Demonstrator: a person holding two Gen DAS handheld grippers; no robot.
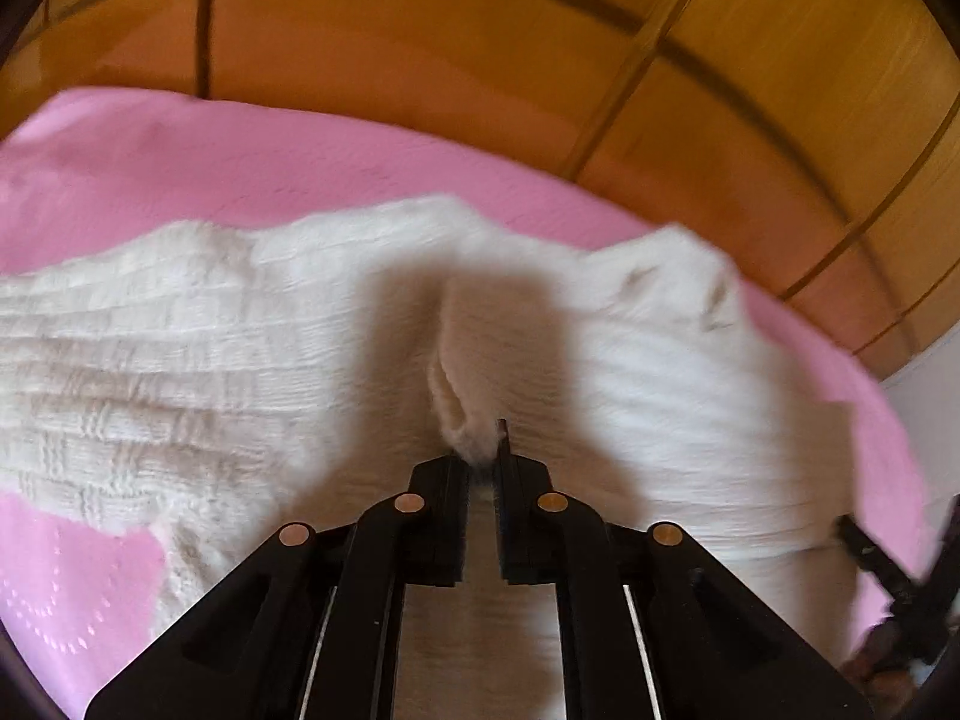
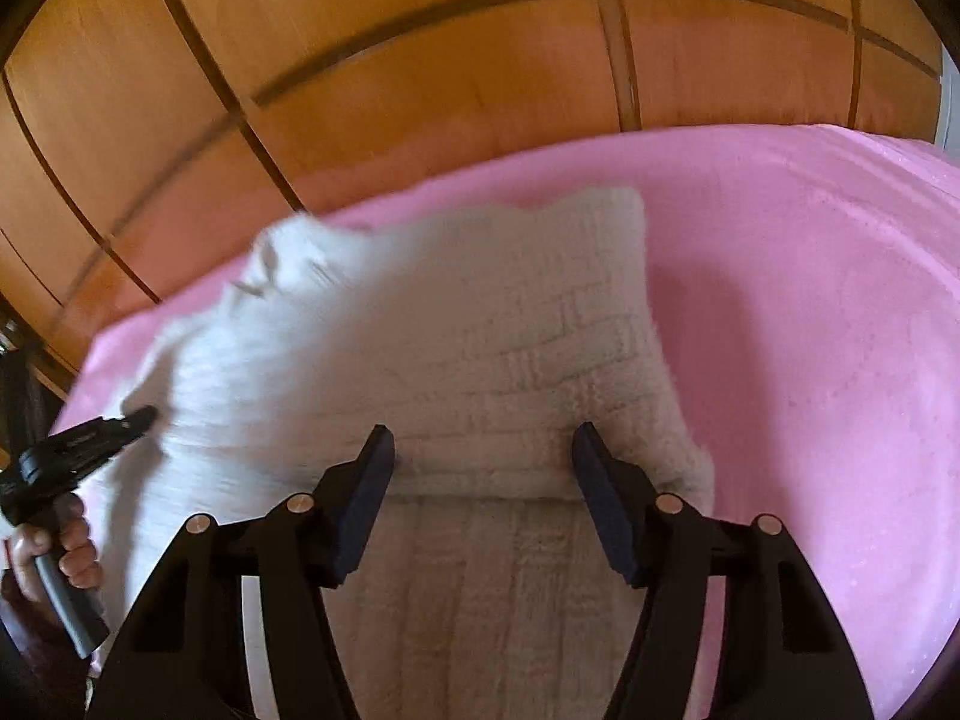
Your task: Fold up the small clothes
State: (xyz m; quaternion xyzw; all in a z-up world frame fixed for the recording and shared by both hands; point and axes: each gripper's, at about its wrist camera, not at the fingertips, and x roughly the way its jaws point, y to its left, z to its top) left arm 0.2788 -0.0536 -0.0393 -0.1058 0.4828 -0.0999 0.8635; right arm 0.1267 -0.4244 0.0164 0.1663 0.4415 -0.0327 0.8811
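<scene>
A cream knitted garment (image 1: 180,360) lies on a pink cloth (image 1: 240,162). My left gripper (image 1: 482,462) is shut on a pinched fold of the garment near its middle and lifts it a little. The garment also shows in the right wrist view (image 2: 510,348), partly folded with a ribbed hem in front. My right gripper (image 2: 483,456) is open, its jaws wide apart just above the hem, holding nothing. The left gripper (image 2: 135,420) appears at the left of the right wrist view, held by a hand.
The pink cloth (image 2: 810,330) spreads wide to the right of the garment. Orange wooden panels (image 2: 420,90) stand behind the cloth's far edge. Part of the right gripper (image 1: 876,564) shows at the right edge of the left wrist view.
</scene>
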